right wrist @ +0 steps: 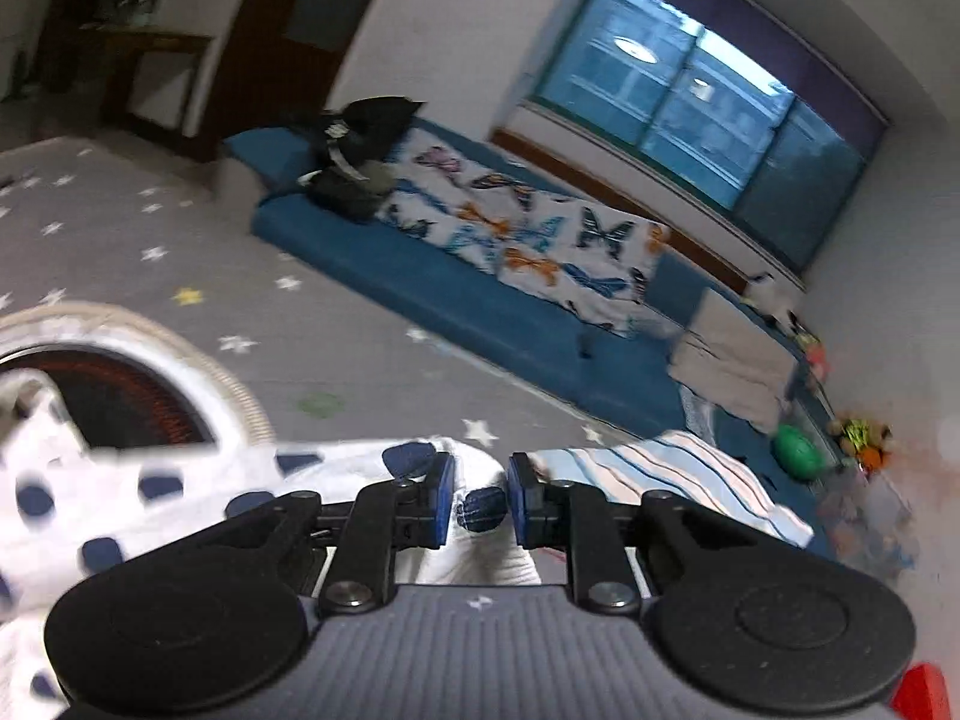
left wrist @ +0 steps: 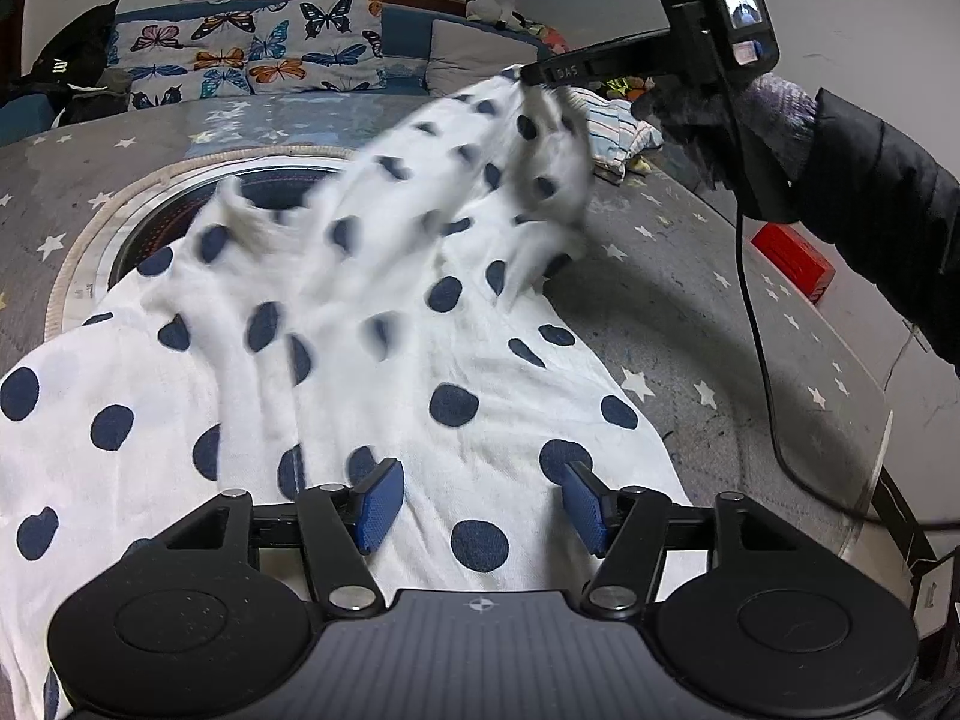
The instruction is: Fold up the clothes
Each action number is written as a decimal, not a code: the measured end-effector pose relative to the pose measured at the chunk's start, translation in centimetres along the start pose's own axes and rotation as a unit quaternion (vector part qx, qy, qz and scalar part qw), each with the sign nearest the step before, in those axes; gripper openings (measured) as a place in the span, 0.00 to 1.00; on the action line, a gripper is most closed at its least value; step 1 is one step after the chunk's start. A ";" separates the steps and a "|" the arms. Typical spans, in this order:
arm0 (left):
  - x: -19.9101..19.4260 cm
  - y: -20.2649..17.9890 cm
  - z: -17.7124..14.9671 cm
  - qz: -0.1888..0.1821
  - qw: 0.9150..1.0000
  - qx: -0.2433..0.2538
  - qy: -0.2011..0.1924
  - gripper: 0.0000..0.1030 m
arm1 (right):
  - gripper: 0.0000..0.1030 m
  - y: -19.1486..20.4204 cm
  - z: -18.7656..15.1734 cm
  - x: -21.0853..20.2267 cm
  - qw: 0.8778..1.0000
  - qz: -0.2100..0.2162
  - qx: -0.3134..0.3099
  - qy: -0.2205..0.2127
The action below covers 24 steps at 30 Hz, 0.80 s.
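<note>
At upper right, the right gripper (left wrist: 528, 75) pinches a lifted corner of the white navy-dotted garment (left wrist: 480, 372); bottom centre, the left gripper (left wrist: 480, 504) hovers spread, gripping nothing.

The dotted cloth (left wrist: 480, 360) looked like soft matt cotton, slightly nubby, with navy dots printed flat. The mat (left wrist: 690, 312) underneath came across as dull grey fabric, a bit worn, stars printed on it. The left gripper (left wrist: 480, 507) was made of matt black plastic with small shiny metal rivets, and the pads (left wrist: 378, 504) were seen as blue textured rubber. A ribbed grey plastic panel sat behind them. The sleeve (left wrist: 888, 228) looked like smooth, faintly glossy puffer nylon, the glove (left wrist: 738, 114) like fuzzy knit. The butterfly pillow (left wrist: 252, 48) was plain matt cloth.
</note>
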<state>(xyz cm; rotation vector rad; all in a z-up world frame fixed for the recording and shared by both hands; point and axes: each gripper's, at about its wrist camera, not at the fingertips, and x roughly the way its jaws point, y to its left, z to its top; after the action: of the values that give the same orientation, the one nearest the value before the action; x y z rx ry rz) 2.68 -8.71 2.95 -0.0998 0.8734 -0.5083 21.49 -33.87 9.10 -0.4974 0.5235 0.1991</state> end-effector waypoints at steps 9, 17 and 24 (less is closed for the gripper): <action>-1.0 0.8 1.4 0.009 1.000 -0.002 -0.007 0.59 | 0.28 1.3 -2.1 0.3 0.994 0.094 0.030 0.040; -2.1 3.5 6.8 0.083 0.994 -0.023 -0.070 0.59 | 0.28 3.7 -4.9 0.2 0.984 0.158 0.038 0.078; 1.2 7.1 11.5 0.155 0.983 -0.044 -0.087 0.59 | 0.28 4.7 -4.3 -1.0 0.980 0.182 0.041 0.064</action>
<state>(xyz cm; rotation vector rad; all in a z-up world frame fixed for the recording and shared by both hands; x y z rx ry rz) 14.74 -4.41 7.47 -0.0846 0.7221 -0.1658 17.40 -32.01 4.48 -0.3322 0.7439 0.4952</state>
